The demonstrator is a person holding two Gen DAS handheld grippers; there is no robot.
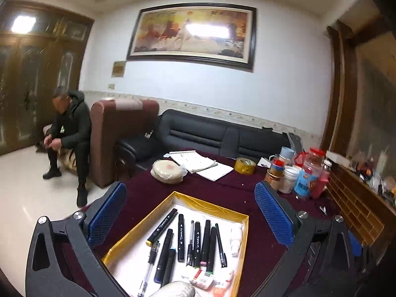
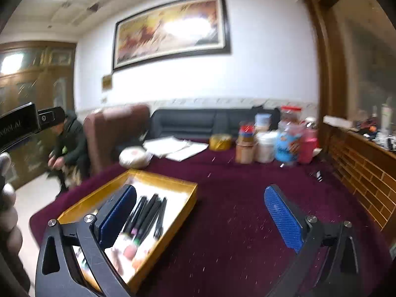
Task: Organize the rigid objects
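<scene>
A shallow gold-rimmed box [image 1: 210, 204] with a white floor sits on the dark red tablecloth [image 1: 153, 190]. Several black markers and pens [image 1: 195, 240] lie side by side in it, with erasers [image 1: 201, 278] at its near end. My left gripper [image 1: 190, 217] is open and empty, held above the box. My right gripper [image 2: 200, 217] is open and empty, over the cloth just right of the box [image 2: 158, 178]; its left finger overlaps the box. The markers [image 2: 146, 216] look blurred in the right wrist view.
At the back of the table lie papers [image 1: 198, 164], a round wrapped cake [image 1: 168, 170], a tape roll [image 1: 245, 165] and a cluster of jars and bottles [image 1: 297, 173]. A small clipper [image 1: 322, 210] lies at the right. A sofa and a seated person are beyond.
</scene>
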